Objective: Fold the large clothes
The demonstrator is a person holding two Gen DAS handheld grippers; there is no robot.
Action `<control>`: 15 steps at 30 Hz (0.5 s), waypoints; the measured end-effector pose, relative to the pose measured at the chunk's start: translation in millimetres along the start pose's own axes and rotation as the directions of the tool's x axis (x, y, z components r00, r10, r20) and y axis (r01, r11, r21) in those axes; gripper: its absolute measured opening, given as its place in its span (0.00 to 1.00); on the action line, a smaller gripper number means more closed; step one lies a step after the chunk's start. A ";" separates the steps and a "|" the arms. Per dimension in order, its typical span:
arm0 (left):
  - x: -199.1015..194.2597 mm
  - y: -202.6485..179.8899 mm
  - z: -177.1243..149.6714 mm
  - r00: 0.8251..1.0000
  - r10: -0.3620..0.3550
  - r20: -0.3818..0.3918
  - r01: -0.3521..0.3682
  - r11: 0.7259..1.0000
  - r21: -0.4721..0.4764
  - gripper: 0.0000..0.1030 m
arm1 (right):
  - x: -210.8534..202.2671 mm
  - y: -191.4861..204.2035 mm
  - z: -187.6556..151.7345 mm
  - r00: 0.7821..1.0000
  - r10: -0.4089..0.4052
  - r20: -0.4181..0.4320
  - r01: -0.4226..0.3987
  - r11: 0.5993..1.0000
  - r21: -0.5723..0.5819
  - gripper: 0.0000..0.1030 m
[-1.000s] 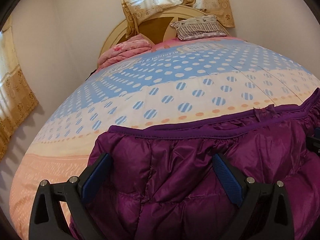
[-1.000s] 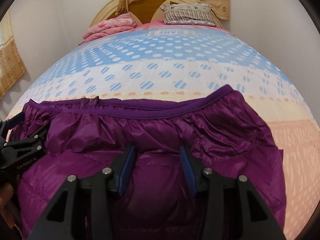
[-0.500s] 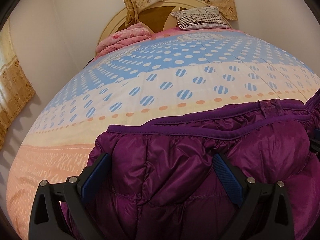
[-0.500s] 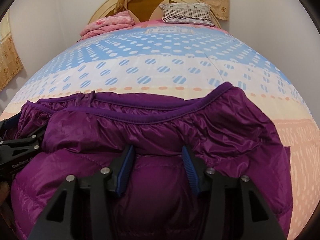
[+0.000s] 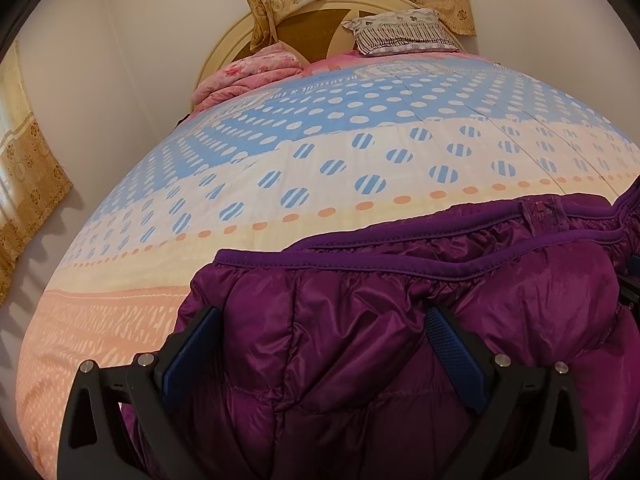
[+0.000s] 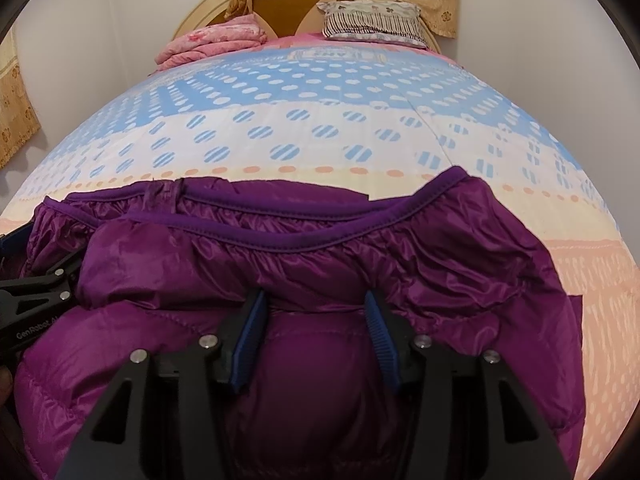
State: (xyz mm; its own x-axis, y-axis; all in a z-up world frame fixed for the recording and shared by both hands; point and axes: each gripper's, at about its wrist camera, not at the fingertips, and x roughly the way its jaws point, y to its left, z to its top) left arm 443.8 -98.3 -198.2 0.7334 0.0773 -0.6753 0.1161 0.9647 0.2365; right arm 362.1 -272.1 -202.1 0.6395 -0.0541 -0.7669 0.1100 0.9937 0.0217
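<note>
Now | left gripper point(image 5: 320, 344): wide apart, jacket point(image 5: 360, 360) between | right gripper point(image 6: 314, 336): half-spread astride jacket

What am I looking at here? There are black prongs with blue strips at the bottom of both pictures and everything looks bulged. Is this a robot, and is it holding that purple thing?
No robot: a person carries a hand-held gripper in each hand, each with a wide-angle camera looking along its two fingers, hence the bulge. One picture is from the left gripper, the other from the right gripper. The blue strips are the grip pads.

A purple puffer jacket lies on a bed with a dotted quilt; a striped pillow and a folded pink blanket sit by the headboard. Both sets of jaws stand apart with jacket fabric bulging between them. Whether either truly pinches it, I cannot tell. The left gripper's side also shows at the right picture's left edge.
</note>
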 end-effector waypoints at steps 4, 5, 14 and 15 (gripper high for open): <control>-0.4 0.1 0.1 1.000 -0.001 0.000 0.001 1.000 0.000 0.99 | 0.6 1.0 0.1 1.000 -0.010 -0.001 0.010 1.000 -0.009 0.53; -0.4 0.1 0.1 1.000 -0.001 0.000 0.001 1.000 0.000 0.99 | 0.8 1.3 -0.1 1.000 -0.013 -0.001 0.013 1.000 -0.011 0.53; -0.6 0.2 0.4 1.000 -0.002 0.000 0.002 1.000 0.000 0.99 | 2.1 4.8 0.2 0.999 -0.036 -0.004 0.036 0.999 -0.028 0.53; -0.6 0.3 0.5 1.000 -0.002 0.000 0.002 1.000 0.000 0.99 | 2.2 4.9 0.2 0.999 -0.038 -0.004 0.038 0.999 -0.030 0.53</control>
State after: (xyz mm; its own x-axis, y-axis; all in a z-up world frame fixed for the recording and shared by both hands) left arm 443.7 -98.2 -197.4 0.7335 0.0750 -0.6756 0.1177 0.9649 0.2349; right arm 364.2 -267.3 -203.6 0.6317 -0.0914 -0.7698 0.1111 0.9934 -0.0268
